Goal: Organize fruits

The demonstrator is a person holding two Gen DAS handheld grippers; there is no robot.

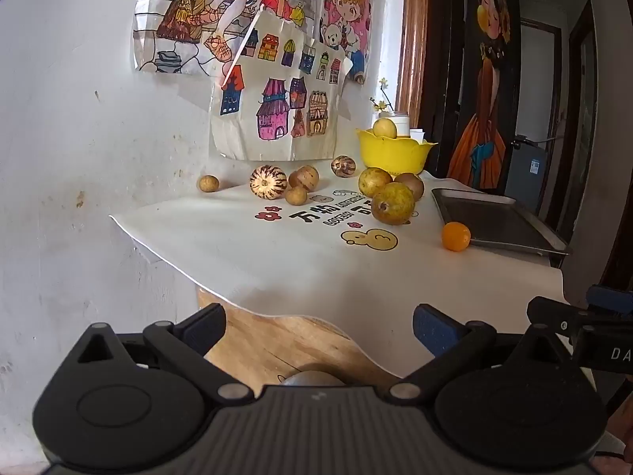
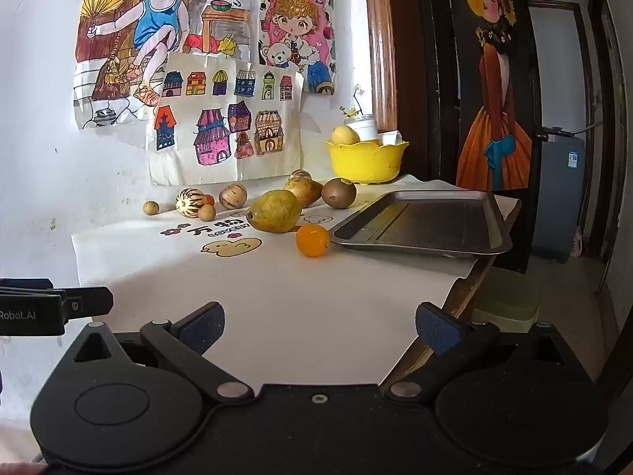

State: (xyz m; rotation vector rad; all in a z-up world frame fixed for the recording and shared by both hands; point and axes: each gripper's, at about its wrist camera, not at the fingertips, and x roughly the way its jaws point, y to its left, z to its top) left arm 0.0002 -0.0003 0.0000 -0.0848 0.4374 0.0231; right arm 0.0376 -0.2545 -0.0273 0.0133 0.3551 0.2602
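Note:
Several fruits lie on a white printed cloth point(image 2: 277, 285): a big yellow-green pear point(image 2: 273, 211), a small orange point(image 2: 312, 240), a striped melon point(image 2: 190, 200), brown round fruits point(image 2: 338, 193) and small brown ones point(image 2: 150, 208). A yellow bowl point(image 2: 366, 160) at the back holds a yellow fruit point(image 2: 344, 135). A dark metal tray point(image 2: 423, 223) lies to the right, with nothing in it. My left gripper point(image 1: 318, 330) and right gripper point(image 2: 318, 328) both stand open and hold nothing, well short of the fruits at the table's near end. In the left wrist view I see the pear point(image 1: 392, 203), orange point(image 1: 456, 236), bowl point(image 1: 391, 154) and tray point(image 1: 498, 221).
Children's drawings point(image 2: 221, 126) hang on the white wall behind the table. A white cup point(image 2: 362, 126) with flowers stands behind the bowl. A dark door with a painted figure point(image 2: 494, 118) is to the right. The cloth's near half carries no objects; the table edge point(image 2: 467, 289) drops off at right.

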